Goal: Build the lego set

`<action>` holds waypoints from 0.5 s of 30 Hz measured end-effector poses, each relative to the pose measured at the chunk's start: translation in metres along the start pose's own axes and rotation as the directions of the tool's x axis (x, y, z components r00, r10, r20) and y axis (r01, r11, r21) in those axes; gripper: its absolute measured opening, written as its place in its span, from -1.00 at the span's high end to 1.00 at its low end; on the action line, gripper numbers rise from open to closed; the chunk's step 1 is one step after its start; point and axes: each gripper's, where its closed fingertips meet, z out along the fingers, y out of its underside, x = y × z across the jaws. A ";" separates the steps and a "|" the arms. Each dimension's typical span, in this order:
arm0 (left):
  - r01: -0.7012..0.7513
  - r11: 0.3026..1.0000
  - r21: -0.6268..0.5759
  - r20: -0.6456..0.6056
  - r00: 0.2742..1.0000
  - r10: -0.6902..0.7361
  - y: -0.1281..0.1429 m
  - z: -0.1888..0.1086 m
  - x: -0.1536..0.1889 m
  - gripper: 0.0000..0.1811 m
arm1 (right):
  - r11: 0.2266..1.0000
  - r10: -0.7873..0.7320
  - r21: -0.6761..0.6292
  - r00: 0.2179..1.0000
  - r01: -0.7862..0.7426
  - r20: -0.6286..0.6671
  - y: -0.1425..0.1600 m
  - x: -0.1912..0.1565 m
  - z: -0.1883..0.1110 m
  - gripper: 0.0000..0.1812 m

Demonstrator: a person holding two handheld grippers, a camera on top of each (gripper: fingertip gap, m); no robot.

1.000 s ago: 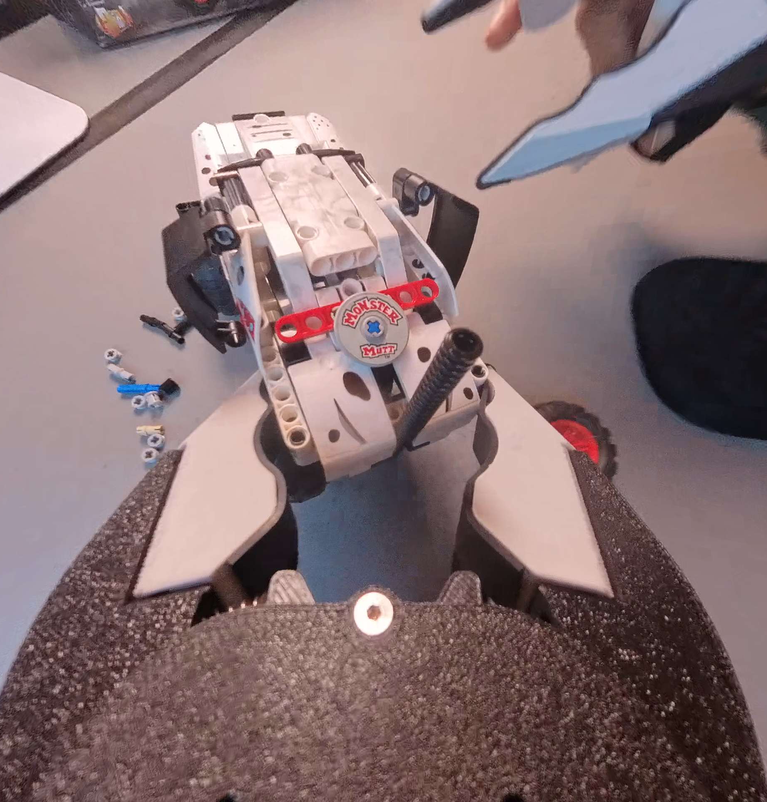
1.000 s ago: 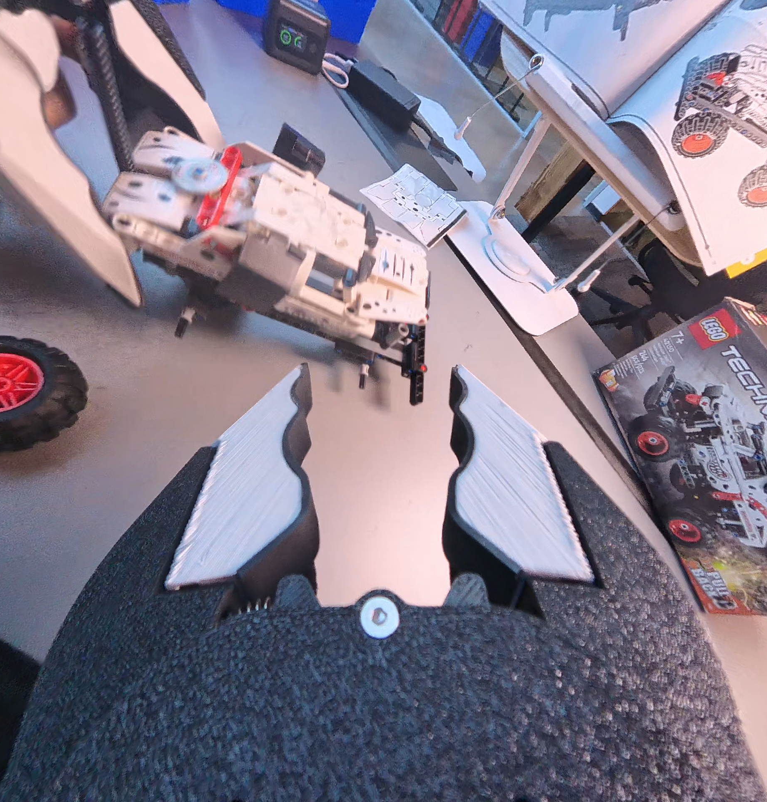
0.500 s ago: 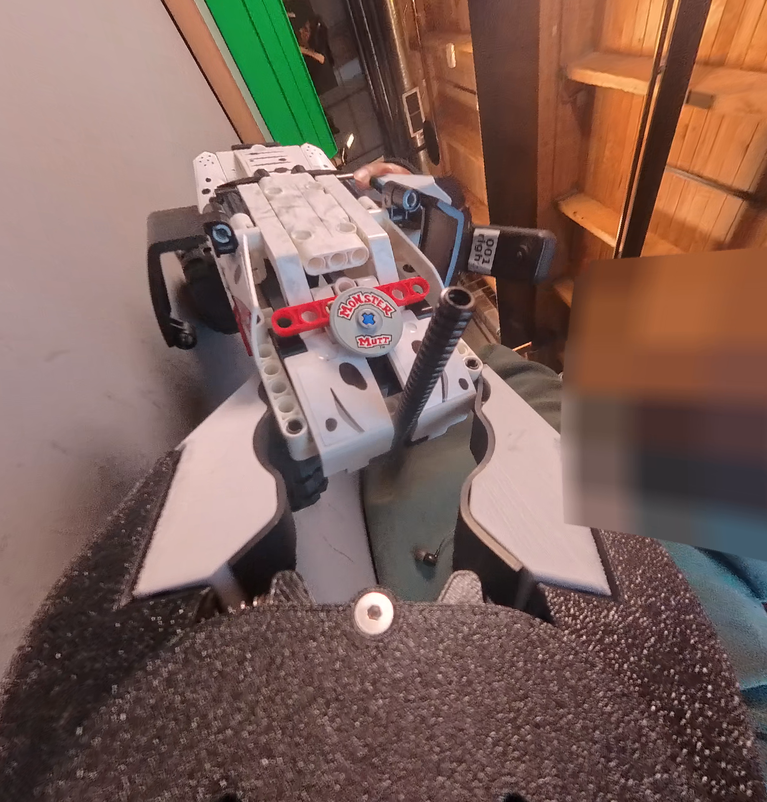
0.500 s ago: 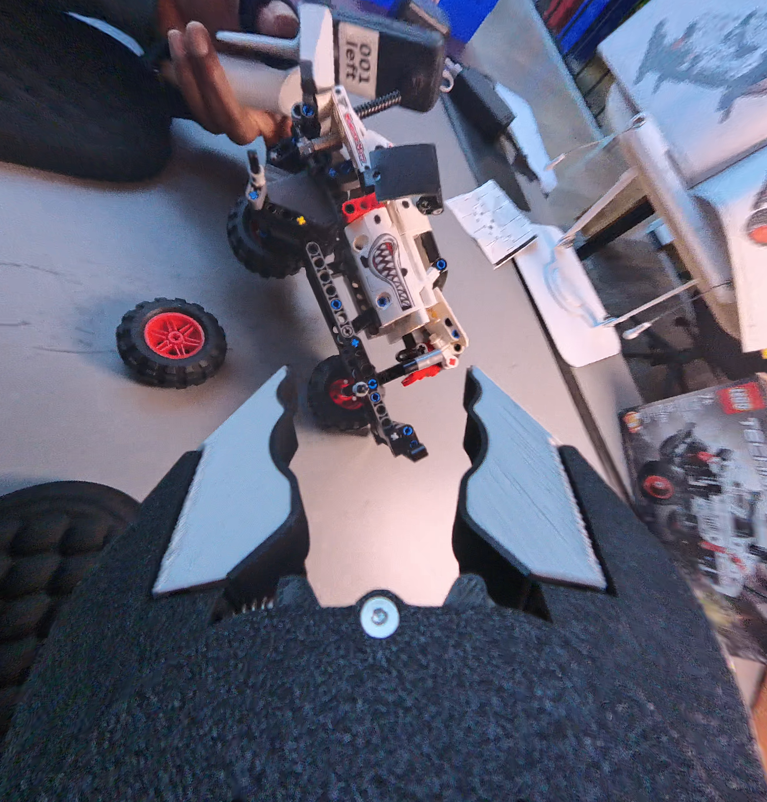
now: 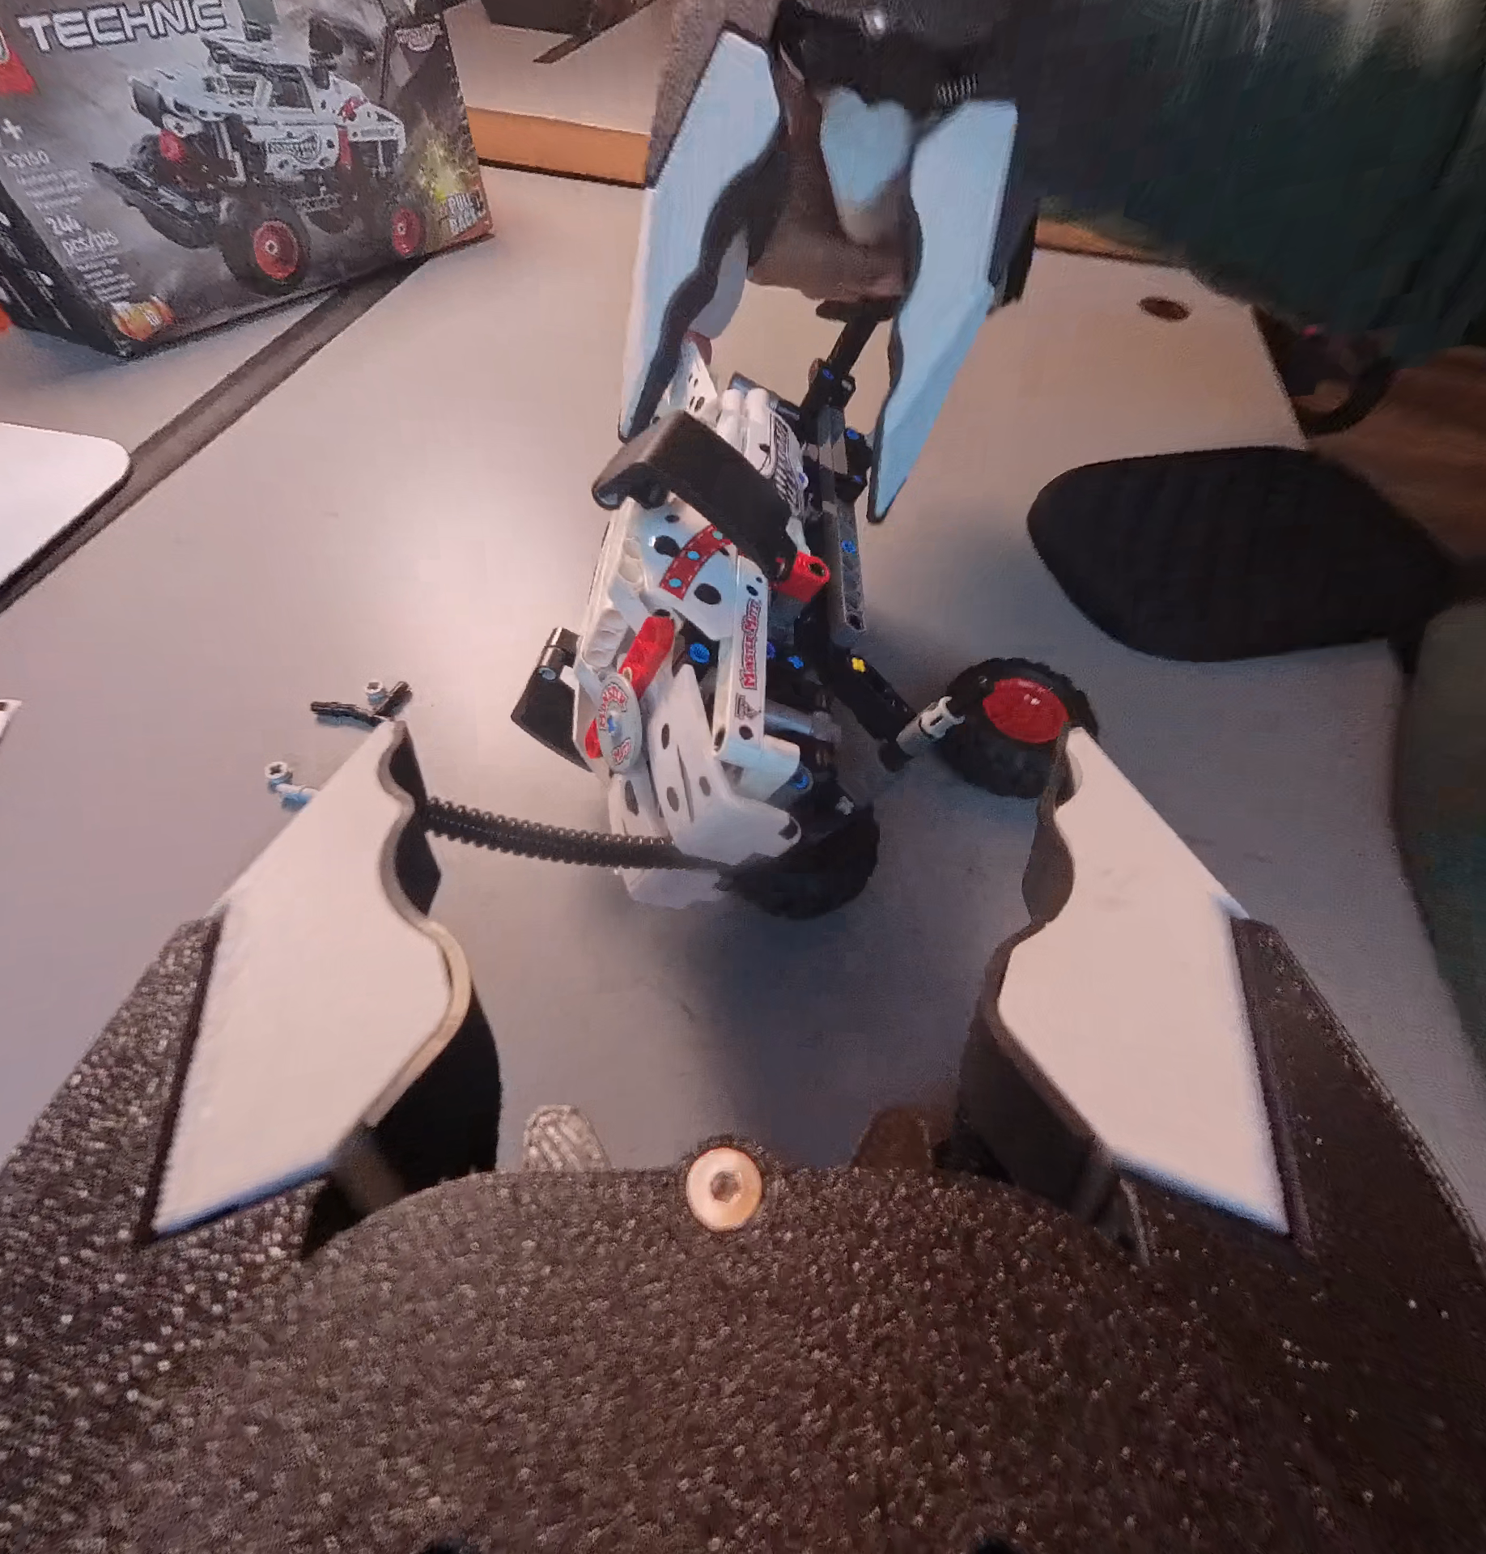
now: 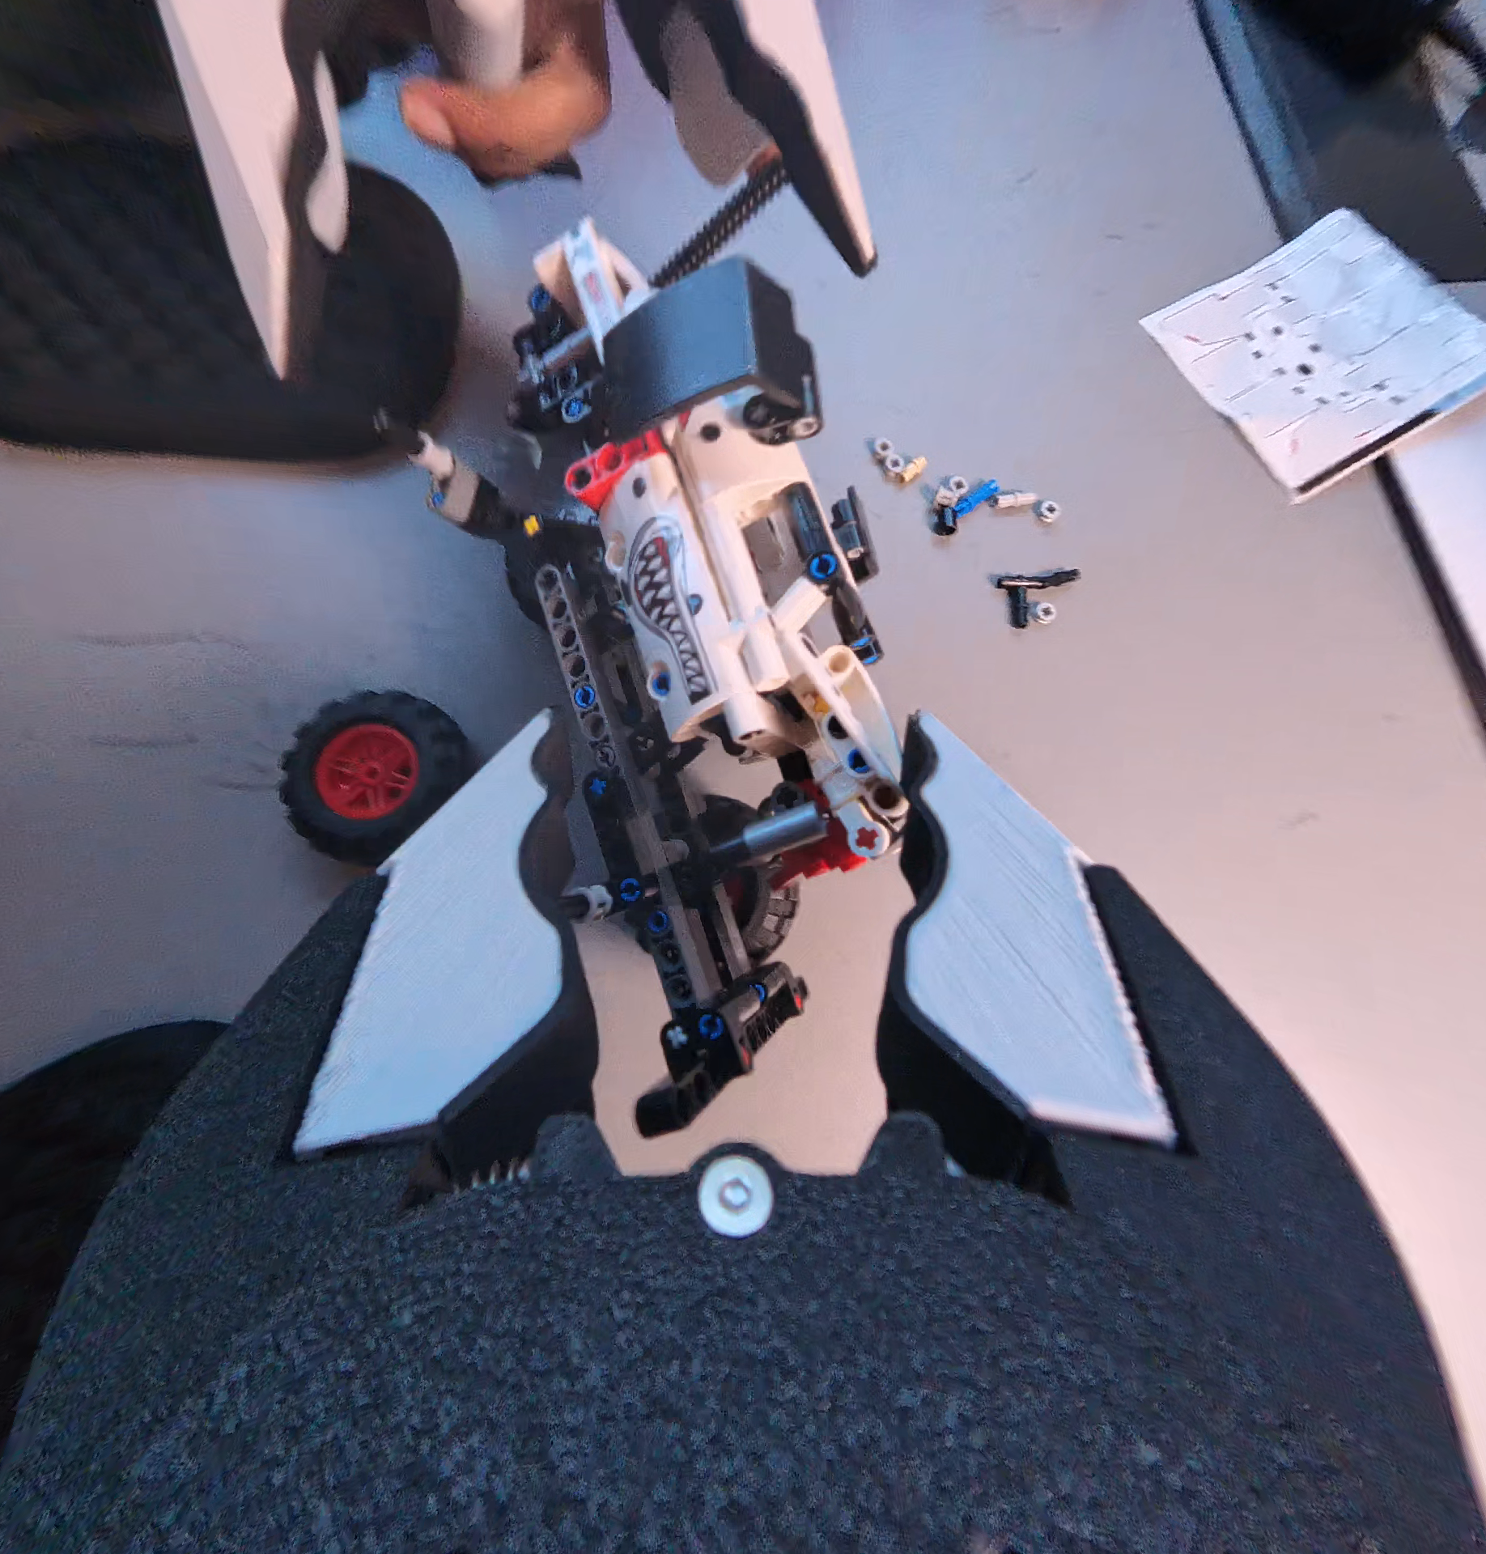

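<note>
The left gripper (image 5: 731, 736), clamped on the tail of the white spotted truck (image 5: 689, 673) half a second ago, has let go and backed off with its jaws spread wide. This looks like a handover that frees the left gripper to fetch the loose red-hubbed wheel (image 6: 370, 769). The truck now stands tipped on the grey table (image 5: 218, 547) just ahead of the left gripper, its black ribbed hose (image 5: 538, 832) brushing that gripper's left finger. The right gripper (image 6: 731, 723) straddles the truck's nose end from above, jaws open and not yet gripping.
</note>
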 end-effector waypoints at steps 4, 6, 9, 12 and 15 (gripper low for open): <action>-0.020 0.999 -0.048 0.007 1.000 0.020 0.011 0.020 -0.003 -0.51 | 0.996 0.085 -0.008 0.990 -0.085 0.112 -0.001 0.013 0.004 0.38; -0.056 0.994 -0.098 0.003 0.998 0.057 0.019 0.028 -0.005 -0.43 | 0.996 0.061 -0.075 0.994 -0.054 0.088 0.007 0.023 0.014 0.39; -0.140 0.975 -0.171 0.027 0.989 0.146 0.031 0.036 -0.006 -0.30 | 0.995 0.085 -0.068 0.990 -0.078 0.111 0.005 0.027 0.020 0.36; -0.156 0.968 -0.198 0.088 0.980 0.176 0.039 0.043 -0.013 -0.17 | 0.996 0.091 0.015 0.995 -0.092 0.048 -0.001 0.039 0.013 0.28; -0.134 0.979 -0.151 0.096 0.984 0.149 0.035 0.040 -0.016 -0.03 | 0.989 0.062 0.139 0.996 -0.052 -0.064 -0.020 0.043 -0.022 0.31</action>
